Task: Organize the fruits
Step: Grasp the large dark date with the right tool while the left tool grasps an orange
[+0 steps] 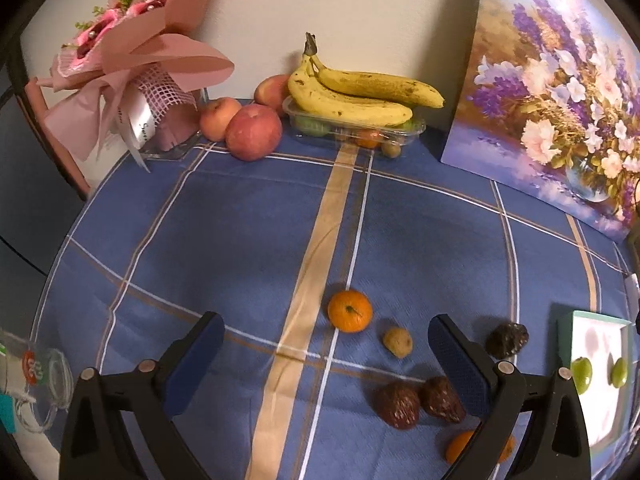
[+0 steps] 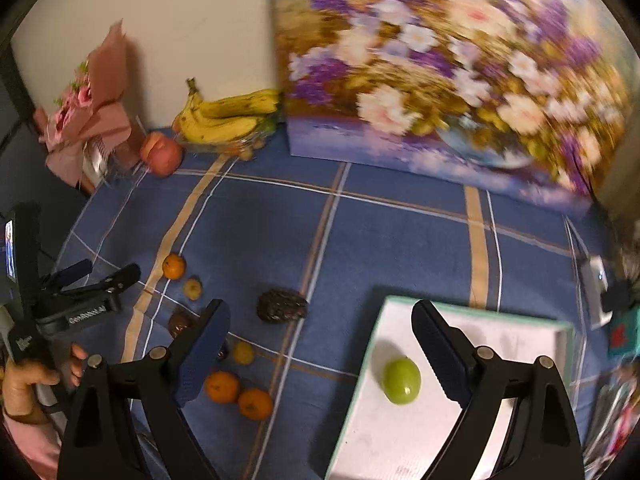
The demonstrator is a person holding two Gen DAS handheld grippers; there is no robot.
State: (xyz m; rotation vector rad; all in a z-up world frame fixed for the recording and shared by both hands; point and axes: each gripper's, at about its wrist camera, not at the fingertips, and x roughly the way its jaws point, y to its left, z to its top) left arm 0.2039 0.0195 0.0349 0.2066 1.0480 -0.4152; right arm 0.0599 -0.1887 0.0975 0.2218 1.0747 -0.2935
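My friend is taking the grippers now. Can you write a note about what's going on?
Left gripper: open, empty, over the loose fruit.
Right gripper: open, empty, over the white tray.
Done: green fruit in the tray; the left view shows two.
Left: tangerines, small yellow fruits and dark wrinkled fruits lie on the blue tablecloth.
Bananas and apples sit by the wall.

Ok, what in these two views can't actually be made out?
- Flower painting, right wrist view: motion blur smears its detail.
- Clear tray under the bananas, left wrist view: the bananas cover it, so its small fruits can't be counted.
- Orange, left wrist view: the left claw's finger covers its right half.
- White tray, right wrist view: its near end runs off the bottom edge and behind the right claw.
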